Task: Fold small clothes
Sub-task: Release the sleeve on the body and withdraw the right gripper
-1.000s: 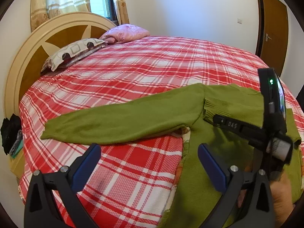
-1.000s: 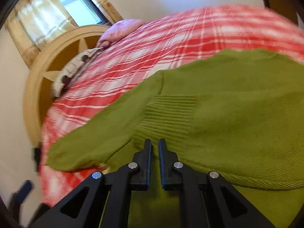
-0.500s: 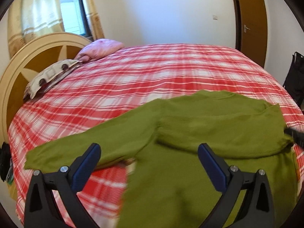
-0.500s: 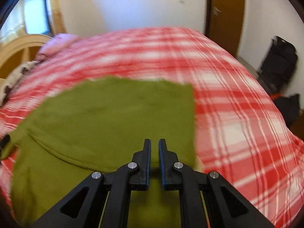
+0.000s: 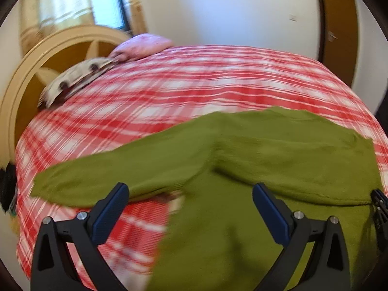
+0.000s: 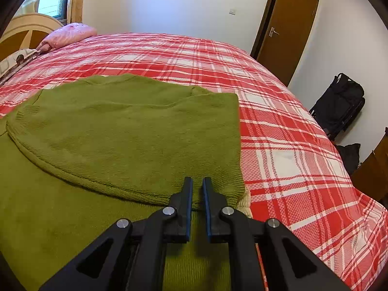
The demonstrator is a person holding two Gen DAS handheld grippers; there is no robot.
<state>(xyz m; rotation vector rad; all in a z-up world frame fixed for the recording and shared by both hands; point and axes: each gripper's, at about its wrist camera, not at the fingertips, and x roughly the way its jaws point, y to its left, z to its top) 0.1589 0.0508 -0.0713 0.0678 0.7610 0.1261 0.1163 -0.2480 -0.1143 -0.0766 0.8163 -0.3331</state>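
An olive green sweater (image 5: 266, 157) lies flat on the bed. Its one sleeve (image 5: 109, 169) stretches out to the left. The other side is folded over the body, and the fold's edge (image 6: 84, 181) runs across the right wrist view. My left gripper (image 5: 191, 208) hovers open over the sweater's near part, with nothing between its blue pads. My right gripper (image 6: 197, 186) is shut, its tips just over the folded flap's near right corner, and no cloth shows pinched between them. A tip of the right gripper (image 5: 379, 206) shows at the left wrist view's right edge.
The bed's red and white plaid cover (image 6: 278, 126) spreads around the sweater. A patterned pillow (image 5: 77, 80) and a pink pillow (image 6: 70, 34) lie by the round headboard (image 5: 48, 55). A brown door (image 6: 286, 29) and black bags (image 6: 339, 104) stand to the right of the bed.
My right gripper swung from the left armpit of the sweater across to its right edge, staying shut. The left gripper drifted right over the sweater, still open.
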